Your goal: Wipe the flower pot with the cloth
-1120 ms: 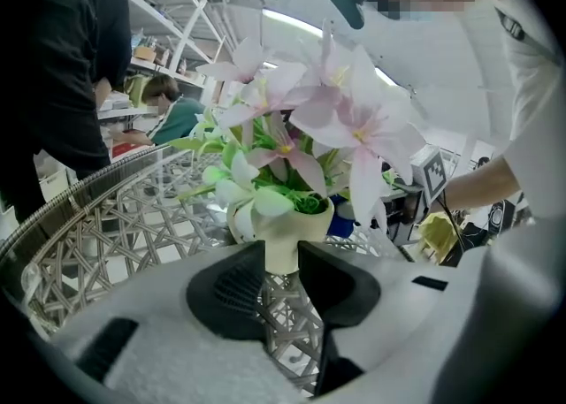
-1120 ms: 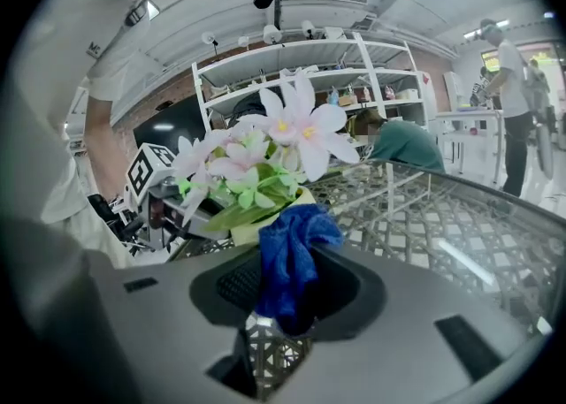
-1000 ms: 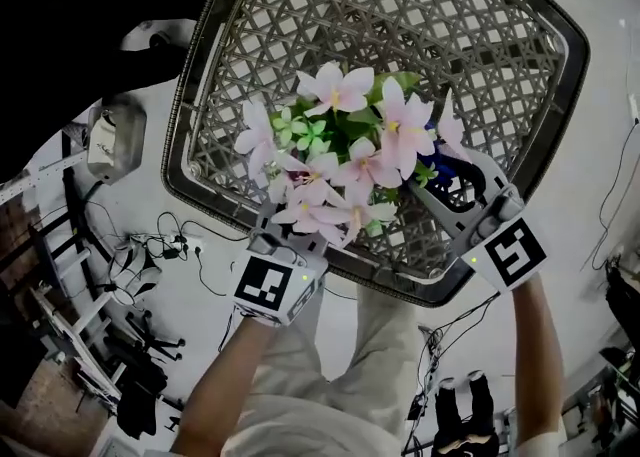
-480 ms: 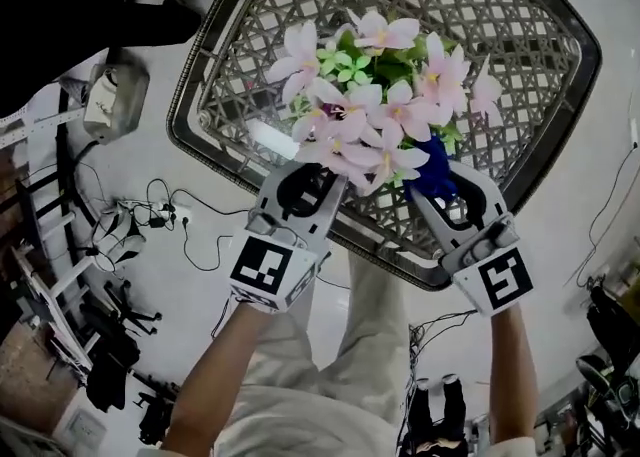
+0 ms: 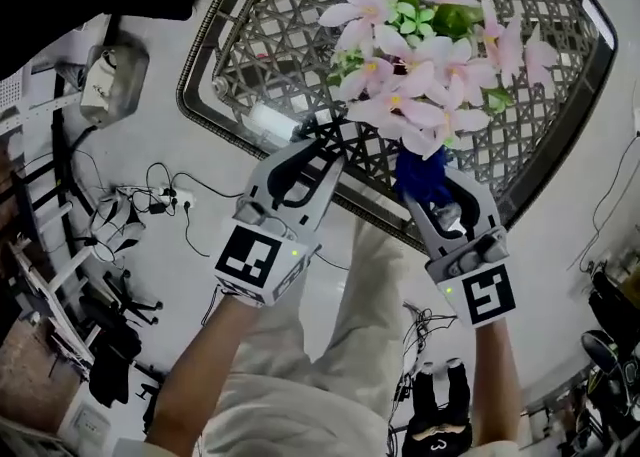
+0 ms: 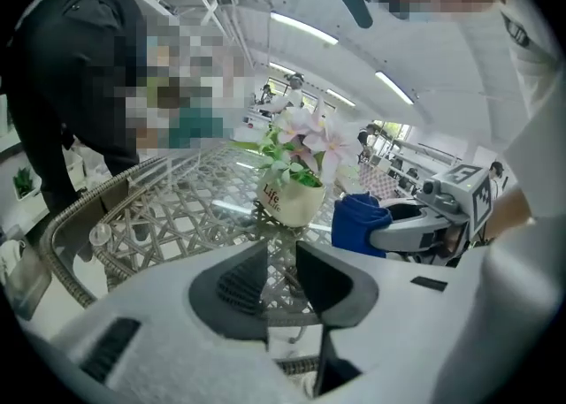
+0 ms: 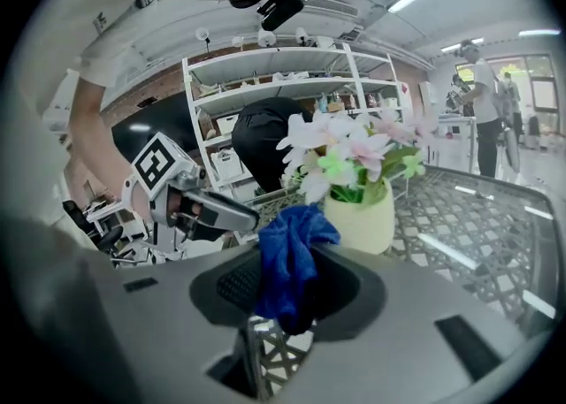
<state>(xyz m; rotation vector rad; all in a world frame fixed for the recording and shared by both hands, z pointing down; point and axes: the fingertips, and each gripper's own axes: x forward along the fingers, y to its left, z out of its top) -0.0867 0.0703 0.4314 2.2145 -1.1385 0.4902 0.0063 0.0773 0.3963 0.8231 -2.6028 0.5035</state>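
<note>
A cream flower pot (image 6: pixel 290 202) printed "Life" holds pink flowers (image 5: pixel 420 55) and stands on the lattice table (image 5: pixel 215 95). From the head view the blooms hide the pot. My right gripper (image 5: pixel 428 190) is shut on a blue cloth (image 5: pixel 420 173), which bunches up between its jaws (image 7: pixel 287 270), a short way in front of the pot (image 7: pixel 361 219). The left gripper (image 5: pixel 322 145) hovers over the table's near edge, left of the pot and apart from it. Its jaws stand slightly open with nothing between them (image 6: pixel 281 256).
A person in dark clothes (image 6: pixel 62 84) leans at the table's far side. Cables (image 5: pixel 150 210) and a grey box (image 5: pixel 110 80) lie on the floor to the left. Shelving (image 7: pixel 265 102) stands behind. The table rim (image 5: pixel 390 225) runs just under both grippers.
Both grippers have drawn back from under the flowers to the table's near edge. The pot now sits farther up and right in the head view. The cloth stays in the right gripper.
</note>
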